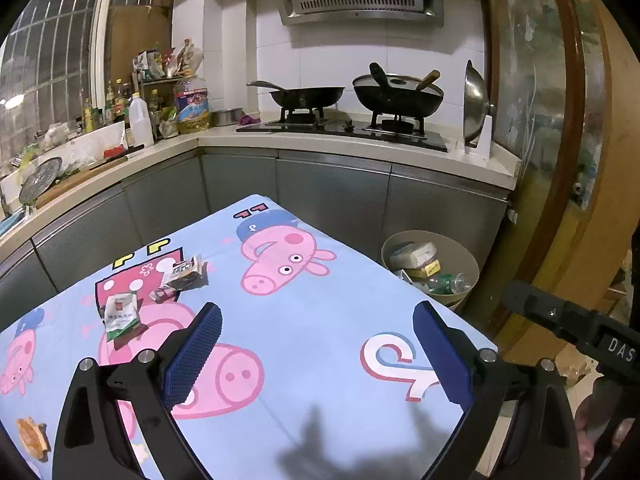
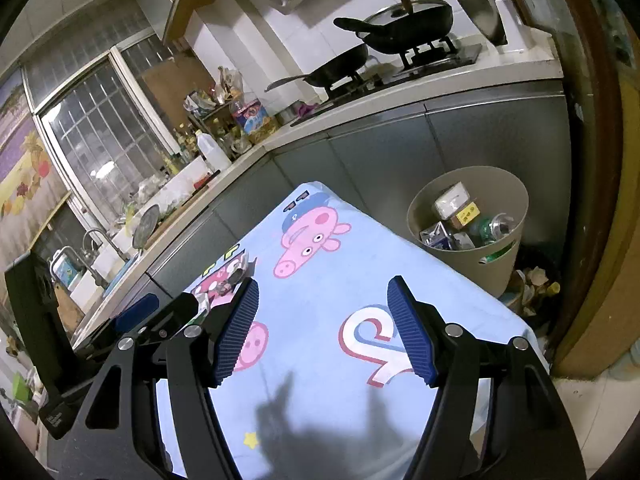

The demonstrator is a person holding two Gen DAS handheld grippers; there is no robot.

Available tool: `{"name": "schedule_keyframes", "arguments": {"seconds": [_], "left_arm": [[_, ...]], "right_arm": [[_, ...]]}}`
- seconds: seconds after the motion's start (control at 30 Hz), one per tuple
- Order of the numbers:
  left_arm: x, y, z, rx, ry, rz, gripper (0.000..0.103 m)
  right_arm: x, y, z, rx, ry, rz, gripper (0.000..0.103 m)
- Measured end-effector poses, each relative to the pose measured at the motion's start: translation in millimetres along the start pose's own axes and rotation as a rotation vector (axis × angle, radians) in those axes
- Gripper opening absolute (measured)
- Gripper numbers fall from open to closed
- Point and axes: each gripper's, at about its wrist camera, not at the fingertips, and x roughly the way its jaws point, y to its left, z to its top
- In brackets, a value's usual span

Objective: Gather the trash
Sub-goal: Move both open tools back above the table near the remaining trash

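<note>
Green-and-white wrapper (image 1: 120,316) lies flat on the table's left half, long axis running roughly toward the near edge. Dark wrapper (image 1: 187,274) and a small crumpled one (image 1: 164,294) sit just beyond it, close together. Left gripper (image 1: 316,354) spread wide, holding nothing, hovering over the cloth near them. Right gripper (image 2: 322,330) likewise wide apart and holding nothing.

Table under a pale blue cartoon-pig cloth (image 1: 320,300); kitchen counter (image 1: 340,142) behind, two woks on the hob (image 1: 344,128).

Beige bin (image 2: 468,256) stands on the floor just off the table's far right corner, holding cartons and a crushed bottle.
</note>
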Motion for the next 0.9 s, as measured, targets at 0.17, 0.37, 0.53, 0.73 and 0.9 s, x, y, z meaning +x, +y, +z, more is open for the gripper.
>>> {"name": "schedule_keyframes", "arguments": {"seconds": [0.17,0.37,0.53,0.73,0.9], "left_arm": [[0,1,-1,0.000,0.000,0.003,0.096],[0,7,-4,-0.007,0.003,0.017,0.096],[-2,10,-6,-0.008,0.003,0.026,0.096],[-4,13,-8,-0.011,0.002,0.032,0.096],[-8,16,-10,-0.016,-0.001,0.037,0.096]], "right_arm": [[1,2,-1,0.000,0.003,0.002,0.066],[4,6,-1,-0.007,0.008,0.009,0.066],[7,7,-2,-0.012,0.016,0.015,0.066],[8,12,-3,-0.023,0.021,0.025,0.066],[7,14,-5,-0.029,0.022,0.031,0.066]]}}
